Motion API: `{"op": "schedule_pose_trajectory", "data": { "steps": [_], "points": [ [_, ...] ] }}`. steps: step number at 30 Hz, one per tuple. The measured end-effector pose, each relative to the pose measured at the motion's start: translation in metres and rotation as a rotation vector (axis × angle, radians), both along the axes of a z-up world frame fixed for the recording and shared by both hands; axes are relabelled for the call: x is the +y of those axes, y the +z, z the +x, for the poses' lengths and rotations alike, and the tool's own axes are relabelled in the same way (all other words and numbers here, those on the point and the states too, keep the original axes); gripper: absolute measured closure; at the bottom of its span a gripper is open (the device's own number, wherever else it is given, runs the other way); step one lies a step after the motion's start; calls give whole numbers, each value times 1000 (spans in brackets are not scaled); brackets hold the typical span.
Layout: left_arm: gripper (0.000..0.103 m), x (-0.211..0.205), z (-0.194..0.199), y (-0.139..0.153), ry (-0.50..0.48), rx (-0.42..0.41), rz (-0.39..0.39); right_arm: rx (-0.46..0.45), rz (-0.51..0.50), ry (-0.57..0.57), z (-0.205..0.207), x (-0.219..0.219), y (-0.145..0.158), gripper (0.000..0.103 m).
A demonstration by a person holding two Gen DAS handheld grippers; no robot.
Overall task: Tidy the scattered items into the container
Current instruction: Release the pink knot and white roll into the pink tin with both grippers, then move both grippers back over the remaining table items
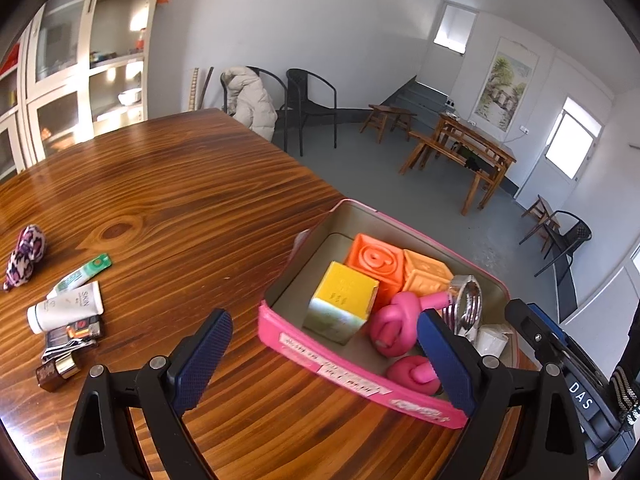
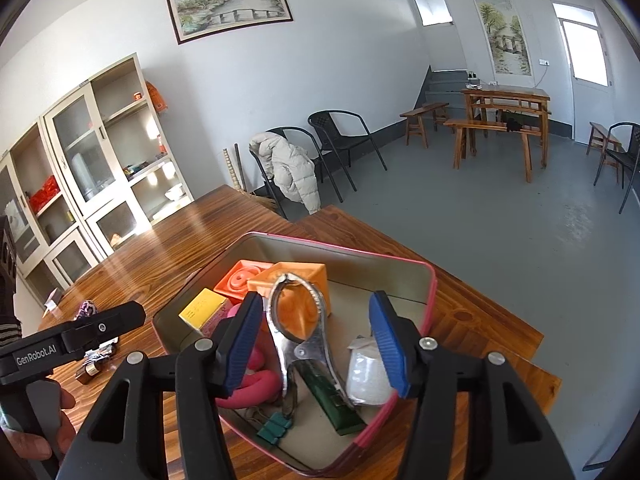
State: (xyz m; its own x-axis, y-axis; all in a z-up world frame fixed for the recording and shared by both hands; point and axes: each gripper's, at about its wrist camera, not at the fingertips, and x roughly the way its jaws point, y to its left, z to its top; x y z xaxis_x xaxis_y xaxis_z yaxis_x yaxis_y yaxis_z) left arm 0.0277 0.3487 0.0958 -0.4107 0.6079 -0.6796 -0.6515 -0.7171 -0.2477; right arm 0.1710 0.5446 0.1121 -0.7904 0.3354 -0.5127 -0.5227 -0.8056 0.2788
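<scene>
The pink tin (image 1: 352,382) stands near the table's corner and holds a yellow cube (image 1: 344,300), orange cubes (image 1: 376,260), a pink knotted toy (image 1: 394,320) and a metal nutcracker (image 2: 298,320). My left gripper (image 1: 324,360) is open wide over the tin's near wall, one finger above the table, the other above the tin's inside. My right gripper (image 2: 316,344) hangs open over the tin (image 2: 430,284). The nutcracker stands between its pads (image 2: 390,344), with a gap on each side. A green tube (image 2: 332,396), a white packet (image 2: 368,376) and teal binder clips (image 2: 274,426) lie below.
Loose items lie left on the wooden table (image 1: 160,184): a leopard-print pouch (image 1: 24,252), a green-white tube (image 1: 82,272), a white tube (image 1: 66,308), foil packets (image 1: 72,334) and a small brown case (image 1: 56,372). The table edge runs just beyond the tin. A hand (image 2: 40,424) grips the left tool.
</scene>
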Motion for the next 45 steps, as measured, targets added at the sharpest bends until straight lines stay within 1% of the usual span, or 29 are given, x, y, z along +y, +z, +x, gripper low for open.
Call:
{"op": "schedule_pose_trajectory", "data": {
  "steps": [4,8,10,13,15,20,24,29,33,37,41,45],
  "points": [
    [8,-20,-7,-4,42,-13,-4,4,-17,15,-8,-10,0,39],
    [8,-53,-12,-5,103,-14,6,1,-15,64,-20,-27,2,38],
    [8,-72,-16,-5,142,-15,7,4,-10,99,-27,-40,3,38],
    [8,-104,-23,-5,213,-11,13,2,-4,161,-39,-63,4,34],
    [8,-125,-27,-7,261,-12,20,-10,2,205,-48,-79,3,31],
    [8,-180,-36,-19,391,-27,30,-45,16,311,-72,-117,1,28],
    [8,-219,-45,-26,478,-33,24,-60,34,382,-93,-146,1,25],
    [8,-259,-54,-32,570,-33,5,-87,60,468,-122,-178,0,25],
    [8,-277,-61,-41,607,-63,3,-105,64,518,-145,-198,-2,25],
    [8,-280,-64,-49,609,-81,-19,-125,51,561,-163,-213,-8,25],
    [8,-274,-65,-55,590,-87,-45,-148,45,577,-168,-217,-19,25],
    [8,-267,-67,-61,573,-98,-71,-183,11,581,-168,-212,-32,25]
  ]
}}
